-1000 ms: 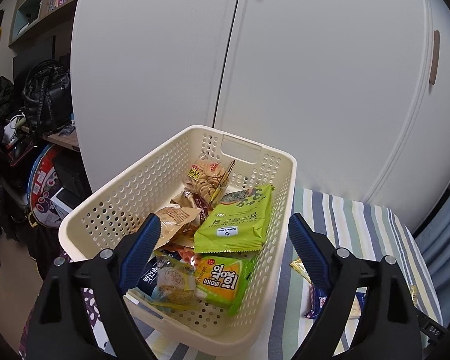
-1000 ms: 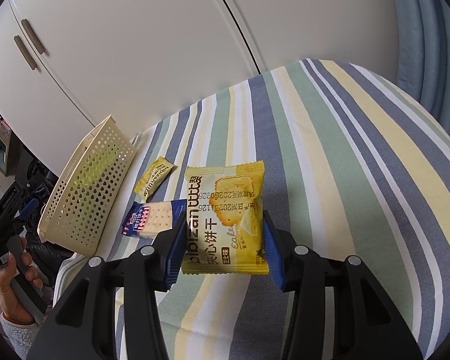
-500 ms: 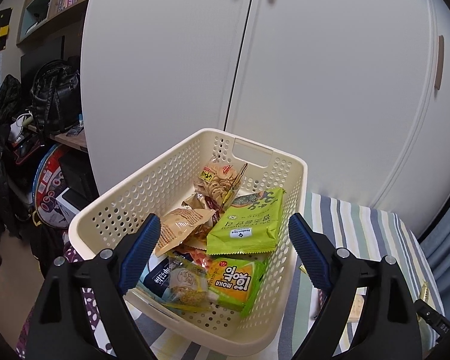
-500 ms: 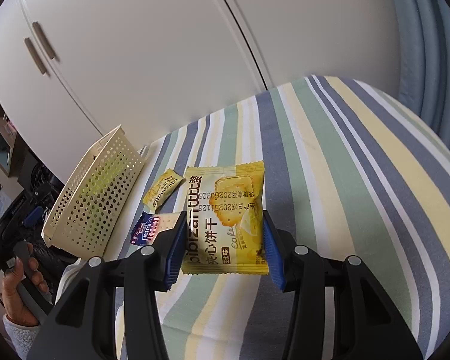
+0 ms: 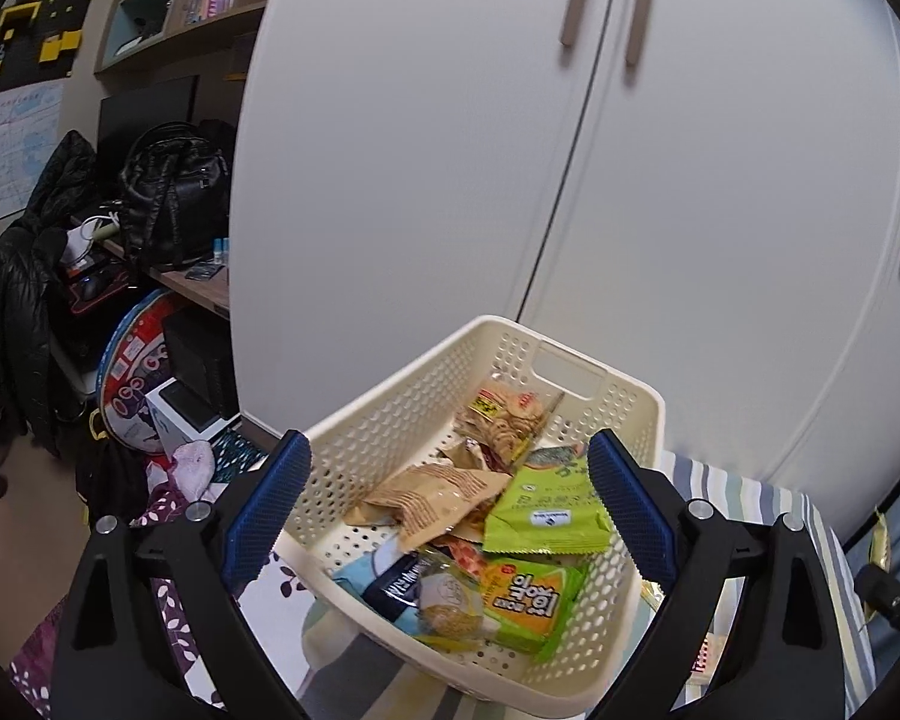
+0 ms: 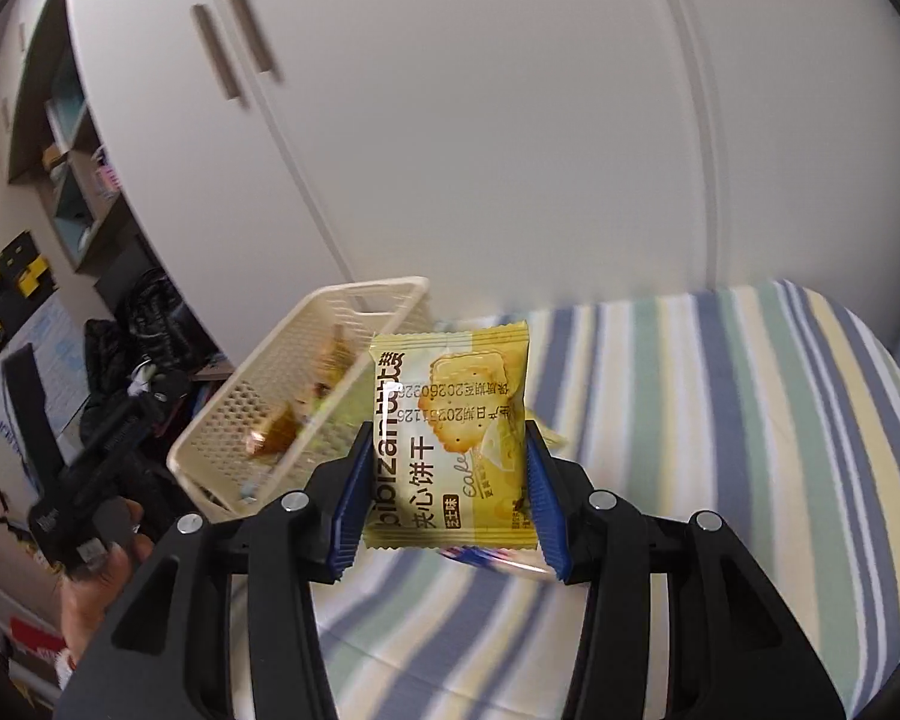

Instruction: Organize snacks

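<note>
Gripping a yellow biscuit packet [image 6: 450, 438] by its two side edges, the right tongs [image 6: 447, 480] hold it upright above the striped bed cover [image 6: 720, 420], clear of the fabric. Only the right wrist view shows this packet; behind its lower edge a blue-and-white wrapper [image 6: 480, 555] lies blurred on the stripes. That same view also takes in the cream perforated basket [image 6: 234, 420] from its side, just left of the packet, and, further left, a hand [image 6: 99, 576] around the black handle of the other tool.

From the left wrist view the basket [image 5: 390, 396] is seen from above and behind its near rim, which is what the right view cannot give: its contents. A green packet [image 5: 546, 510] lies near the middle, a tan crinkled bag [image 5: 432, 492] beside it, a clear bag of round crackers [image 5: 504, 414] toward the far handle slot, and a lime-green packet with orange lettering [image 5: 528, 600] next to a pale blue one [image 5: 390, 588] at the near end. The left tongs [image 5: 450, 516] are spread wide with nothing between them, framing the basket. White wardrobe doors [image 5: 690, 180] stand behind.
</note>
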{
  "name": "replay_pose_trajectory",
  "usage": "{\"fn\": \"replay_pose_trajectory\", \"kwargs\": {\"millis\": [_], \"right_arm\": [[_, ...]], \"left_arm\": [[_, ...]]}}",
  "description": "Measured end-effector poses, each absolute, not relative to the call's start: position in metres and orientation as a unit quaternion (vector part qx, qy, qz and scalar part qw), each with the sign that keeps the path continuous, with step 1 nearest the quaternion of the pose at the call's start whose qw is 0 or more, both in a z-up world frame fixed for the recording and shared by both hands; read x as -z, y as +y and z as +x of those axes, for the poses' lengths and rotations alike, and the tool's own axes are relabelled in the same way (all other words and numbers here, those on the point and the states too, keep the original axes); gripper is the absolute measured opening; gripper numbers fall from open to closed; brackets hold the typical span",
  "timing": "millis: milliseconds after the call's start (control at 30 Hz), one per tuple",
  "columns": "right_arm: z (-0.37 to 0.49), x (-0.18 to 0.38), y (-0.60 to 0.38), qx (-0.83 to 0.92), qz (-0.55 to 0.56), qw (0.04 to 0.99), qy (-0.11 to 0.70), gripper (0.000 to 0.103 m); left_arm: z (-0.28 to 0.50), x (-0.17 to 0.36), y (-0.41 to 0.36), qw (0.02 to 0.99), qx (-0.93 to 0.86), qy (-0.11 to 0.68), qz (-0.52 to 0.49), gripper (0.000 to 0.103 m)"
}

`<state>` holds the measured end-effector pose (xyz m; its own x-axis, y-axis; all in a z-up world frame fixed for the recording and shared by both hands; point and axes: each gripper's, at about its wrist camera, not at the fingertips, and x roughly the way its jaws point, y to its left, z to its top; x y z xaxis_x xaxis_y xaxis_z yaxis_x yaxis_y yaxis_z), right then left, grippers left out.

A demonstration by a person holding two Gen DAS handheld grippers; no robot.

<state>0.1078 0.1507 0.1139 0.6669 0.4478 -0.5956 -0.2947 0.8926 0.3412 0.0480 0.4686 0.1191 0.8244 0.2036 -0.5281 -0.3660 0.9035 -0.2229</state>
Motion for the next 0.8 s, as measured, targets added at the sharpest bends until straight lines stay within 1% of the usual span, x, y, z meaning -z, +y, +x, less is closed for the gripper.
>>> {"fn": "replay_pose_trajectory", "kwargs": {"millis": [267,467,733,800], "right_arm": [[0.122,-0.135,0.245,-0.272,0.067,0.896,0.345,0.047],[0.133,-0.123,0.29,-0.285,0.051,0.887,0.361,0.047],[0.146,-0.103,0.316,-0.288,0.052,0.878,0.378,0.048],[0.146,-0.1,0.319,-0.289,0.054,0.876,0.381,0.051]], "left_arm": [[0.041,-0.12,0.489,0.937,-0.177,0.246,-0.176,0.095],[0.036,-0.121,0.503,0.931,-0.198,0.242,-0.188,0.095],[0.029,-0.119,0.519,0.924,-0.216,0.235,-0.211,0.095],[0.03,-0.118,0.52,0.923,-0.215,0.237,-0.214,0.095]]}}
